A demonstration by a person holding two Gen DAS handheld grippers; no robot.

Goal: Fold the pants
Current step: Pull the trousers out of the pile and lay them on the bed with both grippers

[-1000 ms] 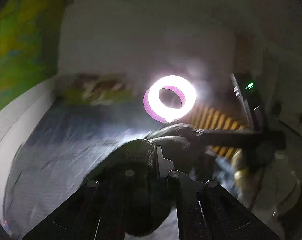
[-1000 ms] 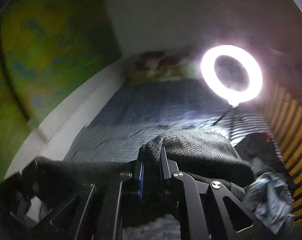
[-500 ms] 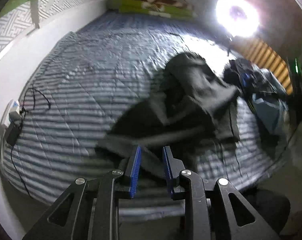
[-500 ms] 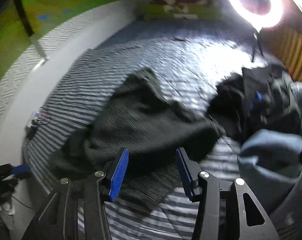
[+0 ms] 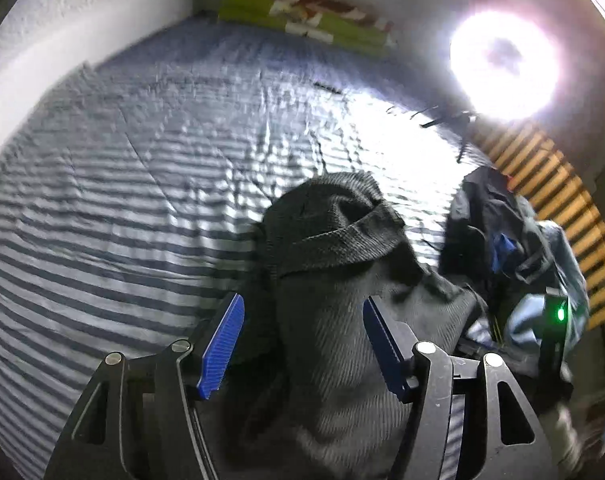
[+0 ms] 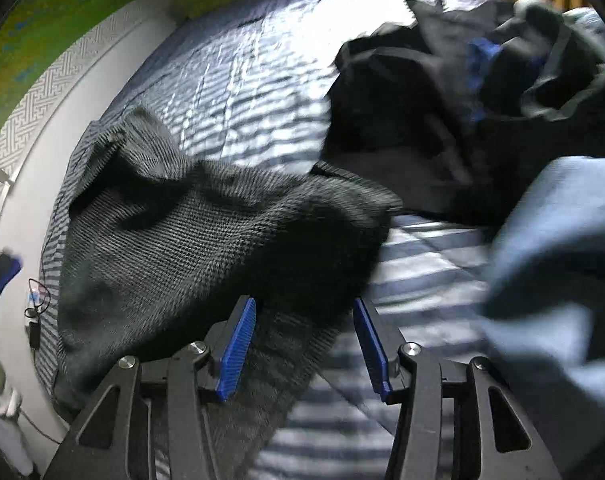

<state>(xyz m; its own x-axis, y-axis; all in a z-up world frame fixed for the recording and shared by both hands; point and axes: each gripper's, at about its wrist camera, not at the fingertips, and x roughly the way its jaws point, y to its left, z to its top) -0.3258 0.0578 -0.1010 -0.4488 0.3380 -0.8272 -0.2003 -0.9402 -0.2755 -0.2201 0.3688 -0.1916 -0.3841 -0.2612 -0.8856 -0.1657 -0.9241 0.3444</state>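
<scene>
Dark grey knit pants [image 5: 334,240] lie crumpled in a heap on the striped bedspread [image 5: 122,200]. My left gripper [image 5: 302,304] hangs just over the heap, its jaws opening. Grey fabric runs between the blue pads [image 5: 222,344], but they do not press on it. In the right wrist view the pants [image 6: 174,232] spread from the left across the striped bedspread [image 6: 242,80]. My right gripper [image 6: 304,304] points down at their near edge, its jaws also opening. A strip of the cloth lies below its blue pads [image 6: 238,344], untouched.
A pile of dark clothes [image 6: 442,100] and a light blue garment [image 6: 562,260] lie to the right of the pants. A bright ring light [image 5: 504,66] and wooden slats [image 5: 562,188] stand beyond. Green pillows [image 5: 302,20] lie at the far end. Cables [image 6: 36,308] hang at the left edge.
Both grippers let go of the pants and dropped toward the bed, tilting down. Their jaws went from shut on the cloth to wide apart. The pants fell into a heap.
</scene>
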